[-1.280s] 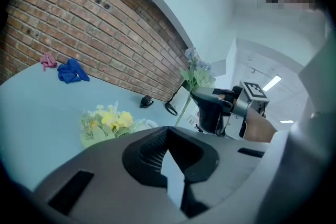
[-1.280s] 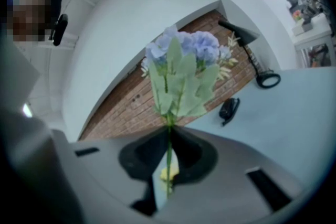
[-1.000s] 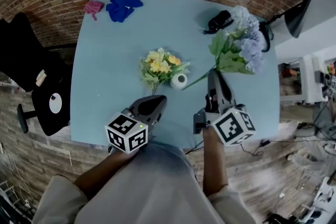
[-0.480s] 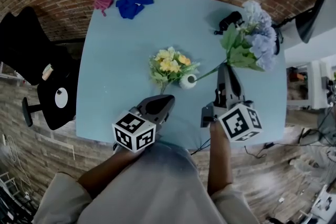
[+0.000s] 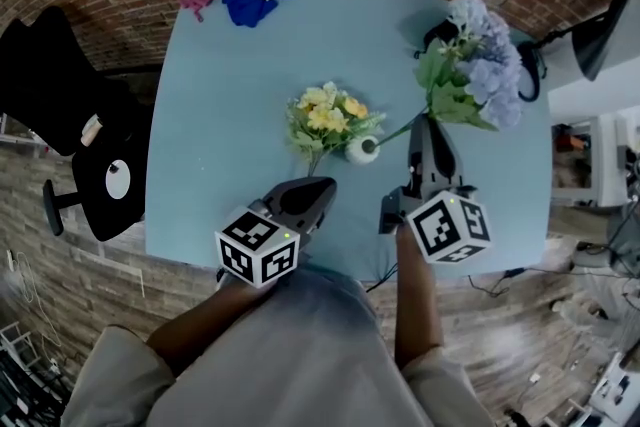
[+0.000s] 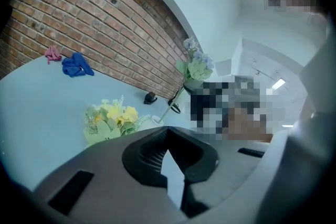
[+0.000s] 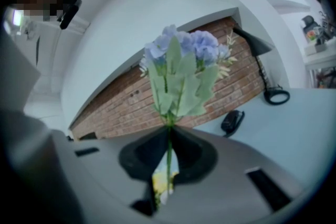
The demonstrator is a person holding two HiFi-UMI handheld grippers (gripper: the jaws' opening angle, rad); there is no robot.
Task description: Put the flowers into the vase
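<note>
Right tongs (image 5: pixel 429 128) are clamped on the stem (image 5: pixel 398 131) of the blue flowers (image 5: pixel 482 80). The jaws are almost together with only the thin stem between them. The right gripper view shows it running straight up through the gap. Left tongs (image 5: pixel 320 185) are fully closed with nothing in them, at the near side of the table (image 5: pixel 230 105).

The relation that matters, from the head view: the vase (image 5: pixel 362 150) sits at about 8 o'clock from my right tongs, near. The stem's long axis runs from 2 o'clock (blossoms) to 8 o'clock (cut end), so the cut end aims at the vase. It reaches the rim, but I can't tell if it is inside the mouth or just touching.

I judge the stem is slanted well off upright. The next move needs the blossom end tipped up while the cut end goes down into the mouth. The vase looks small and light, so a sideways push could tip it.

The yellow flowers (image 5: pixel 328 115) lie on the table at 10 o'clock from the vase, just beside it and not in it. Their stem runs toward 6 o'clock, ending near my left tongs. The left hand is the nearer one for those.
</note>
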